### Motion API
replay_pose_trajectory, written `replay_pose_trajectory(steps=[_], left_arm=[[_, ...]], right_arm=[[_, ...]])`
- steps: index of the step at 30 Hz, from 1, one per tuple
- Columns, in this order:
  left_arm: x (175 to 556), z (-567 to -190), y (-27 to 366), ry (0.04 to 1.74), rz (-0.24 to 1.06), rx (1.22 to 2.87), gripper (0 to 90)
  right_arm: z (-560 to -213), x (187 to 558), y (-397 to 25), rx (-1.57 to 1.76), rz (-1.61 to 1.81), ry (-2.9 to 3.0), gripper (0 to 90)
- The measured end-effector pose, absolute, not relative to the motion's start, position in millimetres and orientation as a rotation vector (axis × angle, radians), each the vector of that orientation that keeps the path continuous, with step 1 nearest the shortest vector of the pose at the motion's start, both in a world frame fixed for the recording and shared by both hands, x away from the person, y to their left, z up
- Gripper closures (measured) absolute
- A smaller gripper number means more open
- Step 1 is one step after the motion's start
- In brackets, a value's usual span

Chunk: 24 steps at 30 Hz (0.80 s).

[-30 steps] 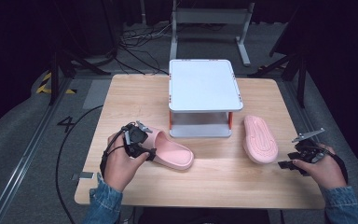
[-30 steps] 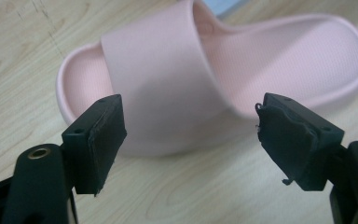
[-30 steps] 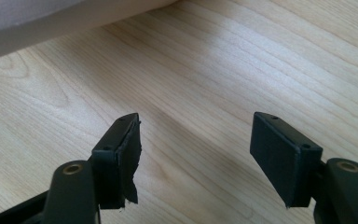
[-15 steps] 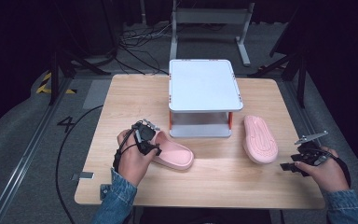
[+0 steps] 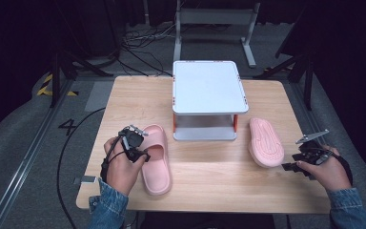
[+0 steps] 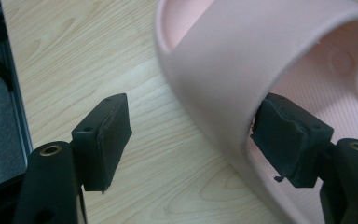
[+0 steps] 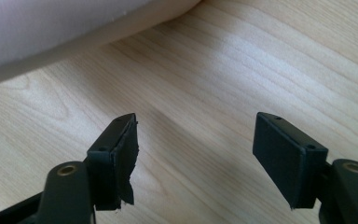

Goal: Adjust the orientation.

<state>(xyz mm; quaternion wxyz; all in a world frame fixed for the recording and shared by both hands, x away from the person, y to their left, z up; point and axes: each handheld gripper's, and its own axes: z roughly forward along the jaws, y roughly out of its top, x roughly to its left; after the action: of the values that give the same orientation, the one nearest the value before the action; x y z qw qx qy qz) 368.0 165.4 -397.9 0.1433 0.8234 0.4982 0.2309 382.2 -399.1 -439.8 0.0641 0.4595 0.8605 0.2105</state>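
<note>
A pink slipper (image 5: 156, 160) lies strap-up on the table's left half, its length running toward the front edge. My left gripper (image 5: 136, 143) is at its strap side. In the left gripper view the jaws straddle the strap wall (image 6: 223, 70). One pad (image 6: 284, 140) is inside the slipper against the strap, the other pad (image 6: 105, 135) stands off over bare wood, so the left gripper (image 6: 193, 140) is open. A second pink slipper (image 5: 265, 142) lies sole-up at the right. My right gripper (image 5: 299, 161) hovers just right of it, open and empty (image 7: 196, 154), with the slipper's edge (image 7: 51, 28) ahead.
A white two-level stand (image 5: 208, 88) with orange posts sits at the table's back centre, between the two slippers. The wooden table (image 5: 209, 181) ends close behind both hands. A black cable (image 5: 64, 157) trails off the left edge.
The left slipper has swung from lying slantwise to pointing at the front edge, and the left hand turned with it. The right hand barely shifted.
</note>
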Motion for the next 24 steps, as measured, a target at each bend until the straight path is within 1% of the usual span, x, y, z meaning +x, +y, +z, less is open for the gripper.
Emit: replay_pose_trajectory(steps=[5, 7, 9, 12, 14, 15, 17, 18, 20, 21, 23, 24], left_arm=[[367.3, -398.7, 169.2, 1.439, 0.664, 2.371, 28.1], [367.3, -399.5, 164.5, 1.402, 0.66, 2.376, 27.7], [369.1, -402.5, 159.3, 1.358, 0.681, 2.413, 27.7], [375.0, -416.8, 152.2, 1.316, 0.719, 2.477, 28.4], [377.4, -421.2, 151.7, 1.317, 0.717, 2.484, 35.4], [378.9, -423.0, 152.0, 1.321, 0.722, 2.484, 40.3], [379.4, -419.3, 154.4, 1.332, 0.729, 2.458, 52.8], [379.4, -419.3, 154.4, 1.332, 0.729, 2.458, 55.1], [378.5, -415.5, 153.7, 1.328, 0.705, 2.459, 67.8], [377.5, -413.7, 152.3, 1.313, 0.721, 2.456, 67.8], [376.1, -410.5, 149.0, 1.31, 0.751, 2.467, 73.8], [375.5, -407.9, 147.6, 1.306, 0.751, 2.46, 74.2]], right_arm=[[-440.2, 384.6, -396.7, 1.381, 0.637, 2.605, 31.7], [-440.6, 384.9, -396.4, 1.376, 0.636, 2.607, 31.6], [-440.4, 384.2, -396.4, 1.376, 0.635, 2.607, 31.7], [-439.8, 382.6, -396.9, 1.383, 0.633, 2.601, 31.3], [-439.8, 381.9, -396.9, 1.378, 0.631, 2.602, 31.0], [-439.0, 380.5, -396.7, 1.373, 0.64, 2.597, 30.6], [-438.4, 379.7, -397.7, 1.363, 0.639, 2.598, 30.5], [-438.3, 378.9, -398.0, 1.37, 0.64, 2.595, 30.6], [-438.8, 378.2, -399.0, 1.373, 0.637, 2.592, 30.6], [-438.8, 378.2, -399.0, 1.373, 0.637, 2.592, 30.6], [-440.0, 376.9, -399.2, 1.379, 0.633, 2.59, 30.6], [-440.0, 376.4, -399.2, 1.378, 0.632, 2.592, 30.6]])
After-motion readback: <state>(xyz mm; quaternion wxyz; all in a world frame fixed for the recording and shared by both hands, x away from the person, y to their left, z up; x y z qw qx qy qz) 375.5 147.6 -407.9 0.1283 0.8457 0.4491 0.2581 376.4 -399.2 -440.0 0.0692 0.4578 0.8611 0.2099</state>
